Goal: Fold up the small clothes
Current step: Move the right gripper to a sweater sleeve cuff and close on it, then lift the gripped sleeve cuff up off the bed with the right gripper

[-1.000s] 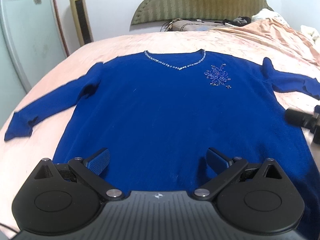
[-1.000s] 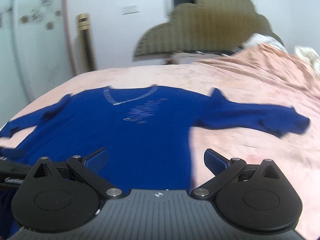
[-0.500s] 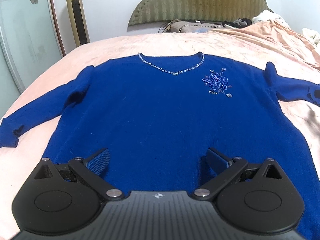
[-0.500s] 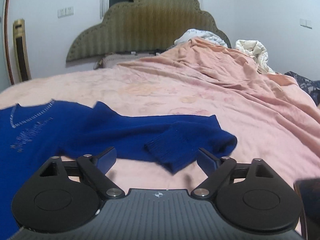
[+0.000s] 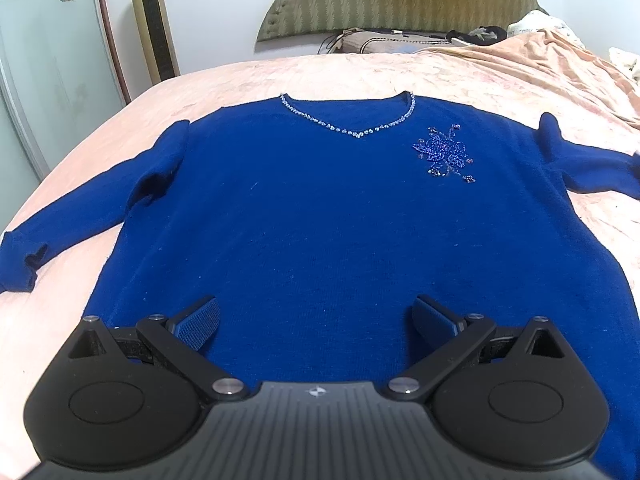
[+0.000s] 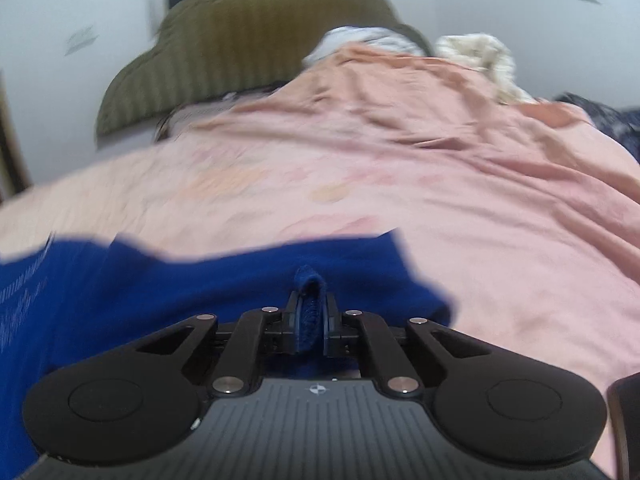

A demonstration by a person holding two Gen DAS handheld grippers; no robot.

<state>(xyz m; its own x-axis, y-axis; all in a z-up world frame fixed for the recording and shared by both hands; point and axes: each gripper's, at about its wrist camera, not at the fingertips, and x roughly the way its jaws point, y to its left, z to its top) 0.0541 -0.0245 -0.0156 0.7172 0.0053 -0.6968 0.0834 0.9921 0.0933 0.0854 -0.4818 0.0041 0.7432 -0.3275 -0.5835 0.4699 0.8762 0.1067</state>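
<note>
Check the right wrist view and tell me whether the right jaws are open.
No. The right gripper has its jaws shut on a fold of the blue sweater, pinched at the sleeve.

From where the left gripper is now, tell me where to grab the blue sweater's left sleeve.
Take the sleeve cuff, coming from the outer left side. It lies flat at the sweater's far left end, free on the bedspread, so the open left gripper could probably pinch its edge and carry it across.
</note>
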